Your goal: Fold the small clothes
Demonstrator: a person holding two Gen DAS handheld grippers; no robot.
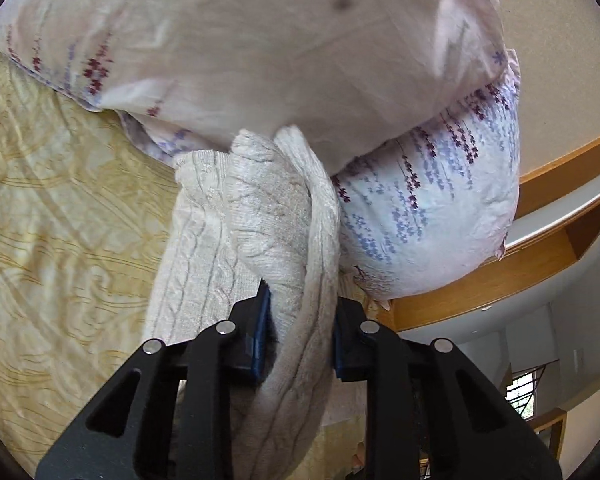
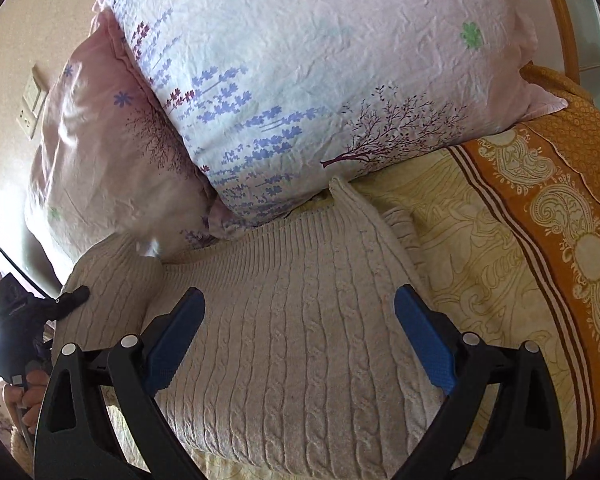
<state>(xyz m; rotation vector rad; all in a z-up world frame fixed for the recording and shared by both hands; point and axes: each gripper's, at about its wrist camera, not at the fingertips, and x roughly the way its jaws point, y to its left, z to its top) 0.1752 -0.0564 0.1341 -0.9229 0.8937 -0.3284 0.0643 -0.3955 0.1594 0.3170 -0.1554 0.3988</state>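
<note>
- Sweater (image 2: pixel 300 320), cream cable-knit, looks soft, floppy and light; its ribbed hem at 12 o'clock offers grip.
- Left tool (image 1: pixel 300 344) pinches a bunched fold.
- Right tool (image 2: pixel 300 340) hovers spread.

- The two floral pillows (image 2: pixel 300 80) are stacked right up against the far edge of the cream sweater (image 2: pixel 300 340), so that way is blocked.
- Right of the sweater, the yellow bedspread (image 2: pixel 480 248) lies open.

Soft daylight; left-edge glare; fisheye-warped edges
</note>
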